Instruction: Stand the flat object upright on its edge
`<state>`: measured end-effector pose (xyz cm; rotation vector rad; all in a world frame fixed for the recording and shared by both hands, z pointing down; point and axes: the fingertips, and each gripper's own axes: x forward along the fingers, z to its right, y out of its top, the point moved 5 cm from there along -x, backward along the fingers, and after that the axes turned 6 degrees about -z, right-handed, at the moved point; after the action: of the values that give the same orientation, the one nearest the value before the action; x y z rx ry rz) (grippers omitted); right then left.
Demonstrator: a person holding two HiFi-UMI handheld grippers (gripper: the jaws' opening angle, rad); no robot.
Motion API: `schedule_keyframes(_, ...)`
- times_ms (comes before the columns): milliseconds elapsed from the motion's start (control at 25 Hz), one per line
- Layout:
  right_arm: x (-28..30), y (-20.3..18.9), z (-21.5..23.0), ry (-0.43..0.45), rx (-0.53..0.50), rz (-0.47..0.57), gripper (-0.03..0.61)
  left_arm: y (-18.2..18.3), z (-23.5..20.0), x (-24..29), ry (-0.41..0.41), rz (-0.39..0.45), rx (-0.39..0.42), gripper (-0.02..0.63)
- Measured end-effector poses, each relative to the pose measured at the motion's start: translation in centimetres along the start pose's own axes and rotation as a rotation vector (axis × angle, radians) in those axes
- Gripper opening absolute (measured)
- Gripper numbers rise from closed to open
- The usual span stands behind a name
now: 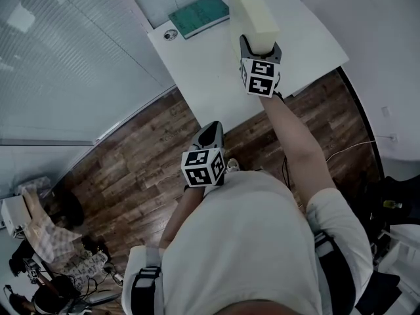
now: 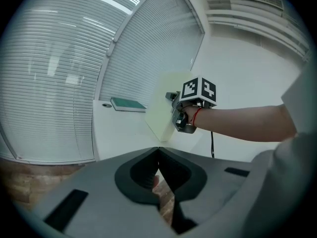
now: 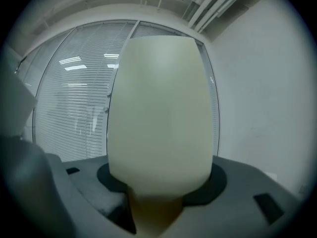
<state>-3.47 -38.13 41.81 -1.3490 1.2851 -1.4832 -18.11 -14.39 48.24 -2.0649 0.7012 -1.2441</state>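
A pale cream flat slab (image 1: pixel 252 15) is gripped at one end by my right gripper (image 1: pixel 259 44), which is shut on it. The slab stands tilted over the white table (image 1: pixel 197 64). In the left gripper view the slab (image 2: pixel 159 110) hangs at an angle from the right gripper (image 2: pixel 176 112), its lowest corner close to the tabletop; whether it touches I cannot tell. In the right gripper view the slab (image 3: pixel 158 113) fills the space between the jaws of my right gripper (image 3: pixel 158 195). My left gripper (image 1: pixel 210 133) is shut and empty, held low over the wood floor near the table's edge; its tip (image 2: pixel 157 155) points at the table.
A green book (image 1: pixel 199 15) and a small round disc (image 1: pixel 170 35) lie at the table's far left. A glass wall with blinds (image 1: pixel 72 58) runs along the left. Wood floor (image 1: pixel 131 169) lies before the table, with clutter (image 1: pixel 59 254) at the lower left.
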Motion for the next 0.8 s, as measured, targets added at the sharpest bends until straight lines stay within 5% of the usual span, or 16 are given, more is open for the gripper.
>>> schedule_keyframes(800, -0.4, -0.3, 0.6, 0.094, 0.044, -0.055, 0.339, -1.1, 1.3, -0.2, 0.008, -0.011, -0.001, 0.02)
